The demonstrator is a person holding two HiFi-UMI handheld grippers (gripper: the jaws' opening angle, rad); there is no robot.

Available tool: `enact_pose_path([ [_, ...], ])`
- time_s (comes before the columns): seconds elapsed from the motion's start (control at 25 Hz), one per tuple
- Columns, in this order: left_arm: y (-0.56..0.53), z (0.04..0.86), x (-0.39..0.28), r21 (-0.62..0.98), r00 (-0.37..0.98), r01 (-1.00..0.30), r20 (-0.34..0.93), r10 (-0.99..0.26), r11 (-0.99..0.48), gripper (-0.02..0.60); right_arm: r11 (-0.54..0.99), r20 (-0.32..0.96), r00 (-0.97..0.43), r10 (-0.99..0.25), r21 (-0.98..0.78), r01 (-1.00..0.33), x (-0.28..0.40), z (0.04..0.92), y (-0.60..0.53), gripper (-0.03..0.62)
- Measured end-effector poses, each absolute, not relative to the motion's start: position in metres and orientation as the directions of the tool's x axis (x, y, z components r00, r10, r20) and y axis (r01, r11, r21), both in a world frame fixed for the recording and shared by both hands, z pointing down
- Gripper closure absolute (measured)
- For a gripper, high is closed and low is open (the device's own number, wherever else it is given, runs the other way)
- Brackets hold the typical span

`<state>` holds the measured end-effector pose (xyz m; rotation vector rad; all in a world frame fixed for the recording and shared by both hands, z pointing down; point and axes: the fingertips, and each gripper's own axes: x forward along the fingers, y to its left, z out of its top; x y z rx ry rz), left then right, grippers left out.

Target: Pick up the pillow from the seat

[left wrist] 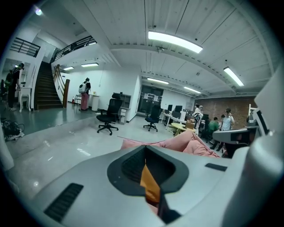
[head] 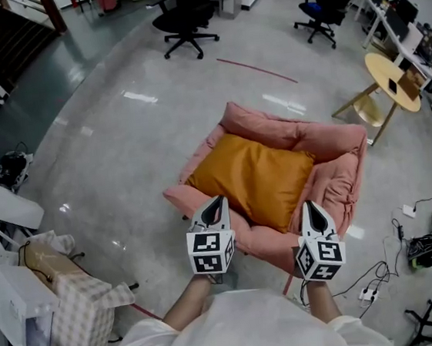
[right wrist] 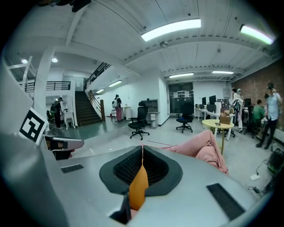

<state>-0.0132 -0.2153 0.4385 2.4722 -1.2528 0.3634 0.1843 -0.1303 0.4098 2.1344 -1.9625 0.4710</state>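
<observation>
Head view: pillow (head: 255, 175) lies flat in the seat (head: 297, 132), filling most of the well. Pillow is orange, smooth with a slight sheen, soft, roughly rectangular, wrinkled toward the corners. Its long axis runs along the seat's front edge, from picture left down to the lower right, with one corner pointing at the backrest. Seat is pink, plush, with puffy rolled bolsters round the back and sides. Floor (head: 117, 117) is grey, glossy, with light glare. Left gripper (head: 218, 201) tip is on the pillow's near left edge; right gripper (head: 310, 206) tip is at the near right corner. Both are grey plastic and tapered, each with a marker cube behind.

Left gripper view: left gripper (left wrist: 144, 150) jaws are closed to a thin seam, with a sliver of orange pillow (left wrist: 150, 184) fabric pinched between the ribbed black pads. Pink seat (left wrist: 186, 142) bolster sits just beyond. Black office chair (left wrist: 108, 116) stands far back on the shiny floor.

Right gripper view: right gripper (right wrist: 142, 150) jaws are clamped, with a teardrop fold of pillow (right wrist: 138, 188) cloth caught in the gap. Seat (right wrist: 204, 150) edge humps up at right. Round yellow table (right wrist: 217, 124) is behind it.
</observation>
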Motion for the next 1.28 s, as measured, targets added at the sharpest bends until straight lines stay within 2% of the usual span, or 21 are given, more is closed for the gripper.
enact_pose_path([
  [0.4,-0.278,0.466,-0.017,0.248,0.589,-0.807,0.400,-0.702,-0.536,0.572,-0.072,0.351,0.046,-0.935,-0.061,-0.996,0.183,0.400,-0.196,0.565],
  [0.6,-0.285,0.480,-0.002,0.265,0.591,-0.806,0.421,-0.689,-0.529,0.573,-0.011,0.361,-0.043,-0.932,-0.145,-0.989,0.192,0.404,-0.225,0.565],
  [0.84,-0.287,0.486,0.018,0.283,0.574,-0.819,0.434,-0.695,-0.499,0.573,0.041,0.367,-0.072,-0.927,-0.091,-0.995,0.214,0.418,-0.260,0.563],
  [1.28,-0.317,0.525,0.047,0.340,0.506,-0.860,0.468,-0.725,-0.381,0.567,0.257,0.511,-0.254,-0.821,-0.065,-0.964,0.225,0.502,-0.329,0.554],
])
